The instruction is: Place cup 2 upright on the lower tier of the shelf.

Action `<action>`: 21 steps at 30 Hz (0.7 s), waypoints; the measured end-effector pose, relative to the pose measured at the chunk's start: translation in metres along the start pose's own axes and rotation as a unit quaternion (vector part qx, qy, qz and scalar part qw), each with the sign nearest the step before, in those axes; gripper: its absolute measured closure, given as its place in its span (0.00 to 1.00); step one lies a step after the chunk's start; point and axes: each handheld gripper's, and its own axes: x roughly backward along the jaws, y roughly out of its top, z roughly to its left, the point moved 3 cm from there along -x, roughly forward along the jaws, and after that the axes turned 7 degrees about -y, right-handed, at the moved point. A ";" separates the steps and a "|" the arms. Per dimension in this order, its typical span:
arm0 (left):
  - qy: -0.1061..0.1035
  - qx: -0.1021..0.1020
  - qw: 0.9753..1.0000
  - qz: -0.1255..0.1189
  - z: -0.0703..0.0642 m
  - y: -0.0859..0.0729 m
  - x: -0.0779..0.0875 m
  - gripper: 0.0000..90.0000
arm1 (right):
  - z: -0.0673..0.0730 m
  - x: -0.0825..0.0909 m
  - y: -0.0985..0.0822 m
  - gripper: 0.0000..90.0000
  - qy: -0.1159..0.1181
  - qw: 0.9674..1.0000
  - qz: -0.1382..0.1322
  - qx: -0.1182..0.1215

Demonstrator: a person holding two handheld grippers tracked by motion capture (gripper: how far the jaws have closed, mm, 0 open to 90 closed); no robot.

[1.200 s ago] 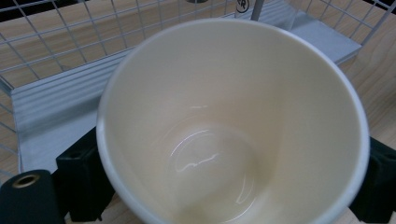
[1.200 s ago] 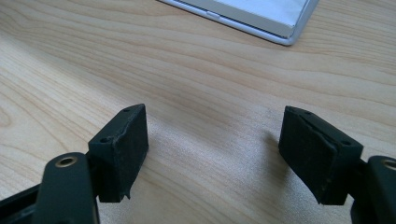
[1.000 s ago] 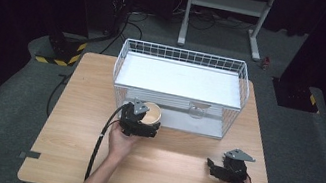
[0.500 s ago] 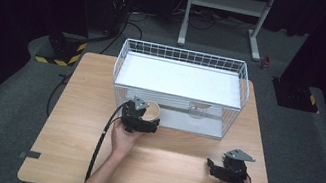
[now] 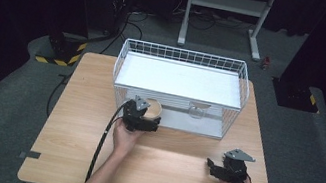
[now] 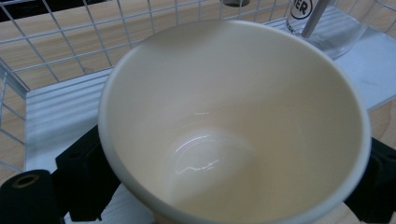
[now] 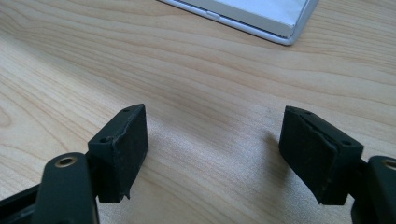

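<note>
The cup (image 6: pixel 233 121) is cream-coloured, smooth and glossy inside, with a rounded rim and walls narrowing to a small round bottom; it holds nothing. It sits tilted toward the camera in the left gripper (image 5: pixel 142 117), whose fingers (image 6: pixel 81 179) pinch its outer wall from both sides. In the high view the cup (image 5: pixel 153 107) is at the front left of the wire basket (image 5: pixel 185 55) on the desk (image 5: pixel 84 93). A clear glass (image 5: pixel 196 110) stands farther right in the basket. The right gripper (image 5: pixel 218 170) rests low over bare desk, fingers (image 7: pixel 123 149) spread with nothing between.
</note>
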 end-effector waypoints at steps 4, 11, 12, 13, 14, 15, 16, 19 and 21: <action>0.002 0.003 1.000 -0.001 0.003 0.000 -0.003 0.10 | 0.000 0.000 0.000 0.26 0.000 1.000 0.000 0.000; 0.014 -0.006 1.000 0.018 0.006 0.005 -0.010 0.09 | 0.000 0.000 0.000 0.26 -0.001 1.000 0.000 0.000; 0.014 -0.005 1.000 0.017 0.006 0.005 -0.010 0.10 | 0.000 0.000 0.000 0.26 0.000 1.000 0.000 0.000; 0.012 -0.005 1.000 0.018 0.007 0.005 -0.010 0.10 | 0.000 0.000 0.000 0.26 -0.001 1.000 0.000 0.000; 0.011 -0.003 1.000 0.020 0.007 0.005 -0.010 0.09 | 0.000 0.000 0.000 0.26 0.000 1.000 0.000 0.000; 0.007 0.002 1.000 0.019 0.008 0.005 -0.010 0.09 | 0.000 0.000 0.000 0.26 0.000 1.000 0.000 0.000; 0.004 0.003 1.000 0.019 0.008 0.005 -0.010 0.09 | 0.000 0.000 0.000 0.26 0.000 1.000 0.000 -0.001; -0.007 0.009 1.000 0.019 0.011 0.004 -0.010 0.09 | 0.000 0.000 0.000 0.26 0.000 1.000 0.000 0.000; -0.016 0.018 1.000 0.020 0.011 0.003 -0.011 0.08 | 0.000 0.000 0.000 0.26 0.000 1.000 0.000 -0.001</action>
